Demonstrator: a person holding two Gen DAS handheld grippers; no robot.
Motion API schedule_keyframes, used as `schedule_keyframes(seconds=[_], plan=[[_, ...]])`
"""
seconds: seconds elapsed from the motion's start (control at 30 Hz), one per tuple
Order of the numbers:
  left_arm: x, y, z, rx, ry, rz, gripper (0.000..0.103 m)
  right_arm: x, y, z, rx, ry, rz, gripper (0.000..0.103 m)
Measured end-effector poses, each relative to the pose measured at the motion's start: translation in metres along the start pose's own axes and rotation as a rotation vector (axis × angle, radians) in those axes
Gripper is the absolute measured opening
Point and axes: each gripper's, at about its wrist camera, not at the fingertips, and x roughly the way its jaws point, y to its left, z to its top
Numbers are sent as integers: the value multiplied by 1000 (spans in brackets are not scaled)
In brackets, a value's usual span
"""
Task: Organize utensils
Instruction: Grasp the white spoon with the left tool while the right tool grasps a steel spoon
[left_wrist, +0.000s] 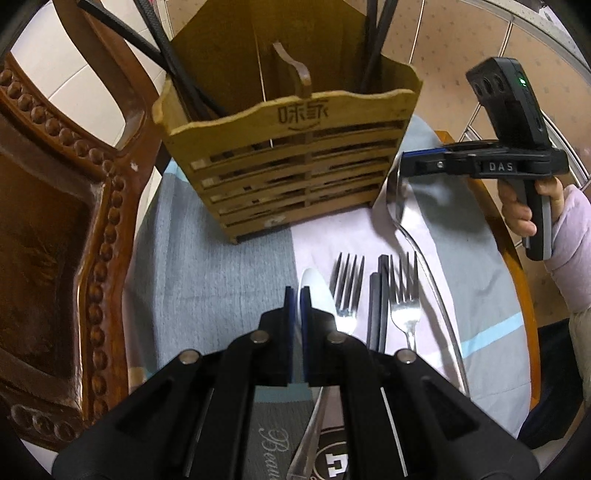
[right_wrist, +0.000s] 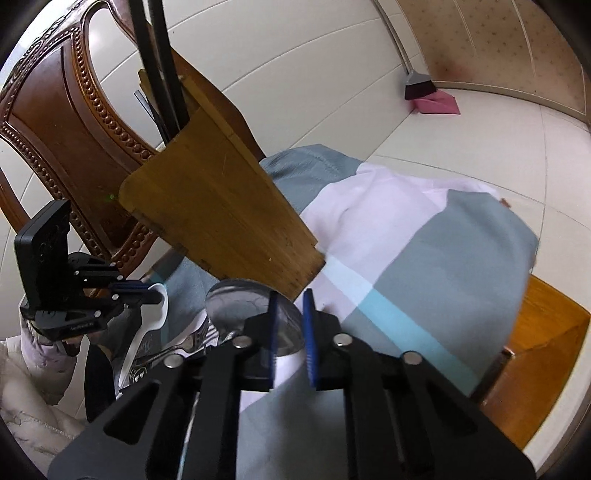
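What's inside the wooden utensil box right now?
Long black utensil handles stick up out of the wooden box, some on its left side and some on its right. Their lower ends and the box's bottom are hidden by its slatted front.

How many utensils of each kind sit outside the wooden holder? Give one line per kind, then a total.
Forks: 2
Spoons: 2, a white spoon and a metal spoon
Black chopsticks: 2
Total: 6
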Motion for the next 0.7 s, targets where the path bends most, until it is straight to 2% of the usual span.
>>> schedule_keyframes(seconds=[0.1, 0.27, 0.4, 0.47, 0.53, 0.7], plan=[[-3, 4, 1, -2, -6, -1, 4, -11, 1, -3, 12, -16, -23, 7], [-17, 9, -2, -13, -21, -13, 4, -32, 13, -14, 15, -33, -10, 4], [-22, 9, -6, -16, -20, -20, 4, -29, 12, -19, 28, -24, -28, 4], [-24, 9, -9, -16, -19, -20, 4, -26, 11, -20, 32, -22, -31, 15], [-26, 9, -11, -19, -32, -28, 4, -23, 8, -23, 52, -24, -42, 38], [-21, 11, -15, -28, -25, -30, 4, -8, 0, -32, 112, -3, -28, 38]])
